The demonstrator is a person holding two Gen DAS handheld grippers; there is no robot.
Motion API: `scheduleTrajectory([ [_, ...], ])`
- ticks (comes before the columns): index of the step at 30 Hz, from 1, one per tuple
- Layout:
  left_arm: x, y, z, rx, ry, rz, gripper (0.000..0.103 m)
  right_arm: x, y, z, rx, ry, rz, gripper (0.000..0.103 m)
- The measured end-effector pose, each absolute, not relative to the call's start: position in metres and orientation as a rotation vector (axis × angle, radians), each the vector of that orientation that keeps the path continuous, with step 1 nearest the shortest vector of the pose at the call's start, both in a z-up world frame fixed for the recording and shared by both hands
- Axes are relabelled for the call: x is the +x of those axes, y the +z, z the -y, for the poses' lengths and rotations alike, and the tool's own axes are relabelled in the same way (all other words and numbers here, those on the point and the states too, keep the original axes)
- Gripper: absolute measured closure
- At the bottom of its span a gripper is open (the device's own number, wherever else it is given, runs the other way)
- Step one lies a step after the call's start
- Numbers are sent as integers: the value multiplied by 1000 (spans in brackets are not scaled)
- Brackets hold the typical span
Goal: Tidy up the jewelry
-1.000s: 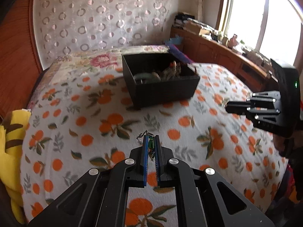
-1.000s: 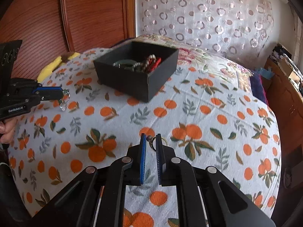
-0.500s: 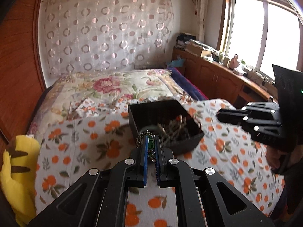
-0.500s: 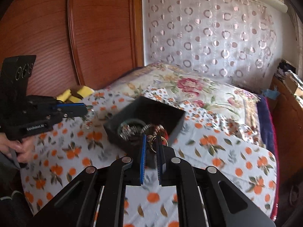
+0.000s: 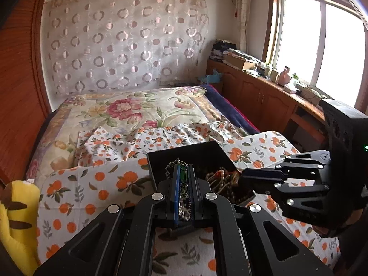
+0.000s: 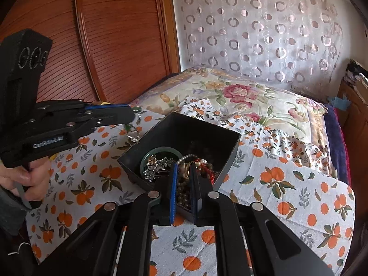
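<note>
A black open box [image 6: 226, 151] holding several pieces of jewelry sits on the orange-print cloth; it also shows in the left wrist view [image 5: 184, 153]. My left gripper [image 5: 183, 172] is shut on a green-stone piece with a silver chain [image 5: 183, 176], held above the box's near edge. From the right wrist view the chain [image 6: 135, 131] dangles from the left gripper beside the box's left corner. My right gripper [image 6: 184, 169] is shut on a small gold ring-like piece [image 6: 185, 169] just over the box's contents, above a green bangle [image 6: 161, 153].
The orange-print cloth [image 6: 287, 197] covers the bed's front; a floral bedspread [image 5: 128, 110] lies behind. A yellow plush toy [image 5: 16, 218] sits at the left edge. A wooden cabinet [image 5: 264, 94] with clutter runs under the window at right.
Both grippers have risen and moved forward to the black box, each still holding its piece. The box now lies directly under both fingertips.
</note>
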State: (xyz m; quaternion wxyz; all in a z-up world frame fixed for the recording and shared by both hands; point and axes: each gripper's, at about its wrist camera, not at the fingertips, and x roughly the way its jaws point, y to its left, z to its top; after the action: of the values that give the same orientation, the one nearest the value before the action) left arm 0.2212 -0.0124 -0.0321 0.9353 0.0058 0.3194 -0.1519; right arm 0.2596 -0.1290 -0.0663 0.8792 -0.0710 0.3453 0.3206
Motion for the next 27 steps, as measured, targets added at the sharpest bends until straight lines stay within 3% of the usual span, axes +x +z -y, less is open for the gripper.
scheduleTrajectory([
  [16,240,-36,25,22,-282,-667,96,241,-68,155,-119,617,-711,91],
  [17,238,-36,25,24,-279,-664,92,240,-68,156,-117,613,-711,91],
  [18,236,-35,26,26,-275,-661,81,237,-68,157,-115,608,-710,91],
  [21,225,-33,26,27,-268,-653,72,229,-68,160,-112,587,-705,91],
  [25,203,-31,22,25,-246,-644,54,215,-68,167,-90,556,-690,76],
  [27,191,-29,20,29,-229,-640,38,206,-67,169,-77,540,-684,70],
])
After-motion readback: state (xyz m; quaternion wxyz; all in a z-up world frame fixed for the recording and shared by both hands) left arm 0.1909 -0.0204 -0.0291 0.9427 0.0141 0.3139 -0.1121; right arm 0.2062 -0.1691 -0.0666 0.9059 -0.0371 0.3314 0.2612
